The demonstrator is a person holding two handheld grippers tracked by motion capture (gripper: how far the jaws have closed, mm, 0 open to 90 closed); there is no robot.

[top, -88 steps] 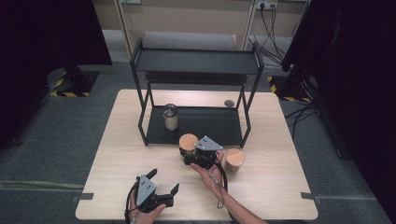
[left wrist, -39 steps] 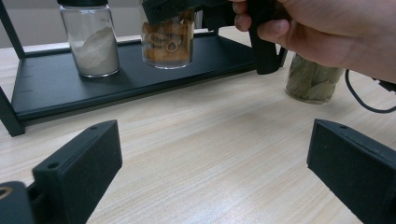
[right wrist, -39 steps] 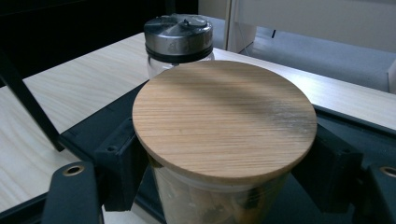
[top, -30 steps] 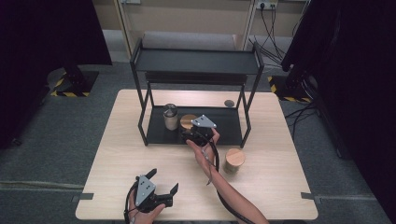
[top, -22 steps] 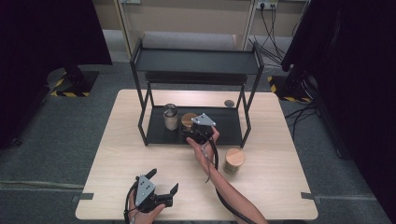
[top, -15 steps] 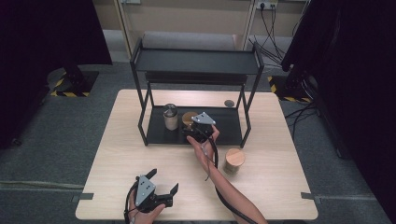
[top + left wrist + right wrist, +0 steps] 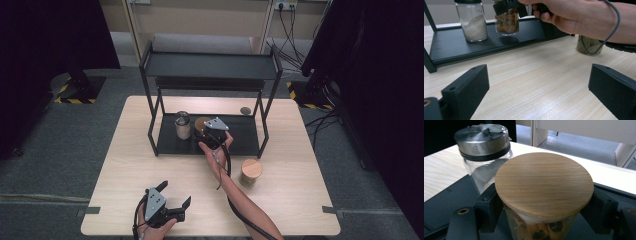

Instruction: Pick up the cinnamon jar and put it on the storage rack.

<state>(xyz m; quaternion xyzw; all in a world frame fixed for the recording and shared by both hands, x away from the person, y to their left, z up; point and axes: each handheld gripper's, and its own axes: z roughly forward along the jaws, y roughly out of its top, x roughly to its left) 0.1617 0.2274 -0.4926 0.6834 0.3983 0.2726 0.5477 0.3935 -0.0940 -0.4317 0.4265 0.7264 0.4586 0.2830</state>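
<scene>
Item in hand: jar with bamboo lid [image 7: 544,187], amber dried contents, centre of the high view, over the rack's lower shelf [image 7: 240,142]; the left gripper view shows a shadow under it, so it looks not quite set down.
Right gripper [image 7: 212,134]: jaws pinching the jar's glass body just under the lid, one each side, probably so the lid stays free and the jar hangs upright for placing.
Left gripper [image 7: 162,207]: bottom left of the high view, on the bare tabletop [image 7: 300,200], jaws spread wide, holding nothing; apparently parked.
Neighbour: metal-lidded jar [image 7: 182,125] with white powder, just left of the held jar, close beside it.
Waiting: second bamboo-lidded jar [image 7: 250,172] on the tabletop, lower right of the rack.
View notes: the right gripper view gives the lid grain and jaw contact; the left gripper view gives the contents, the person's hand [image 7: 574,17] and the gap beneath.
</scene>
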